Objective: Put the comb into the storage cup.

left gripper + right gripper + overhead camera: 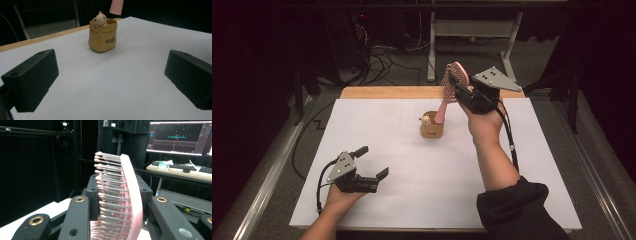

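While the right claw (460, 90) clamps the pink brush (453, 83) by its head, handle down over the pot (432, 125) mid-bench for insertion, the left claw (373, 163) waits wide near the front-left corner.

The pink plastic hairbrush (132, 195) looked smooth and faintly glossy, its thin metal bristles tipped with pink beads. The black matt plastic jaws carried brass-coloured inserts. The small tan sack-shaped pot (102, 35) with its cream bear figure seemed glazed ceramic. White matt paper (412, 165) covered the light wooden tabletop (387, 92).
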Available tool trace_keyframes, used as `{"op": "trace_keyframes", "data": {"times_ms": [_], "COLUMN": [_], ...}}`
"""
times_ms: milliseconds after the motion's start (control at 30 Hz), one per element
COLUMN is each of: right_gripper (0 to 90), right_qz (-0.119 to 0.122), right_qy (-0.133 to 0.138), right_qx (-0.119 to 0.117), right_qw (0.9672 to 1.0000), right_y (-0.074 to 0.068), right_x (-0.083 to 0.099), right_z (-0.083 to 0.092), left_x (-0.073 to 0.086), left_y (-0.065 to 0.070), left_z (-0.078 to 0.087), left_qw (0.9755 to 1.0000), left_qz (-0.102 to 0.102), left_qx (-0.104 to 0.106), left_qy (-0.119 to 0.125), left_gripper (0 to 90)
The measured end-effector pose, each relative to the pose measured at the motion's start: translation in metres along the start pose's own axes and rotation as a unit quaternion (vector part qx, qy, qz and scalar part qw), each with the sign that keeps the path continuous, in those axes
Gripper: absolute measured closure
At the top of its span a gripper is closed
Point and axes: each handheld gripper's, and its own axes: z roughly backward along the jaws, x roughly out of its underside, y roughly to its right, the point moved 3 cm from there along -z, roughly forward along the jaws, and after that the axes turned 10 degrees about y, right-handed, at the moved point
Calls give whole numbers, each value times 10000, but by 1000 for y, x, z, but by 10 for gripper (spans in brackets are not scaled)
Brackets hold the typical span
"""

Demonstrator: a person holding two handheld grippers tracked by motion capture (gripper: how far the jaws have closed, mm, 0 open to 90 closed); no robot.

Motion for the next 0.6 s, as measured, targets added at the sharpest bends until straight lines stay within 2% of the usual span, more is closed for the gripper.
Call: {"op": "trace_keyframes", "data": {"times_ms": [333,600], "right_gripper": [662,662], "right_qz": [-117,-105], "right_qy": [-47,-34], "right_qx": [90,170], "right_qw": [9999,9998], "right_y": [4,7], "right_x": [8,9], "right_z": [-13,-20], "left_x": [0,2], "left_y": [0,-3], "left_z": [1,2], "left_qw": [10000,10000], "left_qz": [6,61], "left_qx": [2,-32], "left_qy": [11,56], "left_gripper": [0,0]}}
